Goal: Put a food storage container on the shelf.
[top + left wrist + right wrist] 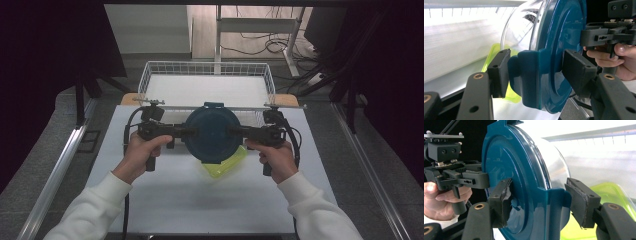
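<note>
Container (212, 134) with a teal lid (564, 50) and a clear round body hangs above the white desk (165, 200), tipped on its side so the lid faces me and the body points away toward the wire basket (150, 75). I judge its axis runs front to back, across the line between my two grippers, so any tilt or lift turns on both hands together. Neither hand is nearer; they sit on opposite sides of the rim. The basket stands just beyond, its near edge close behind the container, and open desk lies toward me. A yellow-green tub (225, 165) lies on the desk just under the container, toward my right hand; I would mind it when lowering. My left gripper (172, 131) has its jaws closed on a lid tab (531, 77), pads pressing each face. My right gripper (250, 133) pinches the opposite tab (555, 207) likewise, though its far pad looks barely touching.
</note>
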Tool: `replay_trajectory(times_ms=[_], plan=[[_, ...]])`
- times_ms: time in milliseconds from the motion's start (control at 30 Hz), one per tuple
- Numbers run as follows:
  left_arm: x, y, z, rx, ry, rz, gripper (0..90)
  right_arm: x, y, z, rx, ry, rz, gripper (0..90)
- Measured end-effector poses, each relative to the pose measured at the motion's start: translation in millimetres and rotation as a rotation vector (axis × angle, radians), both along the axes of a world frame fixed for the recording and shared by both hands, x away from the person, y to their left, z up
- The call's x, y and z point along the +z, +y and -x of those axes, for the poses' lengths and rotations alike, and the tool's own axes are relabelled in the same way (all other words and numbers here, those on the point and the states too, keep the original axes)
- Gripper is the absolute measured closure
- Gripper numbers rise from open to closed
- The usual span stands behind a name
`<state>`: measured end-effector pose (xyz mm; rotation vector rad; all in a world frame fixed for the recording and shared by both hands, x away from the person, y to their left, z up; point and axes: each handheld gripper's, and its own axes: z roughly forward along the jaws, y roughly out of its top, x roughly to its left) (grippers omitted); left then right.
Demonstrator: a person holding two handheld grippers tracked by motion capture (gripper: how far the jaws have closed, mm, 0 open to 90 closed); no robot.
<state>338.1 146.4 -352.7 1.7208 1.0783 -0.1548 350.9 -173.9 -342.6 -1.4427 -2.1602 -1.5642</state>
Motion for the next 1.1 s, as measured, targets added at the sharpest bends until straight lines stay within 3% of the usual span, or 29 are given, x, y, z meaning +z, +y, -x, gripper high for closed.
replay_trajectory(times_ms=[433, 1000, 1100], plan=[[29.1, 4.6, -20.4, 0.011, -0.022, -0.006, 41.5, 25.9, 3.9, -20.7, 0.007, -0.030, -0.011, 39.3], [50.2, 12.4, -41.3, 0.034, -0.043, 0.000, 41.3, 47.6, 12.2, -47.5, 0.021, -0.056, -0.012, 39.3], [53.9, 14.9, -46.6, 0.039, -0.043, 0.019, 41.4, 52.3, 13.8, -51.2, 0.016, -0.065, -0.014, 39.3]])
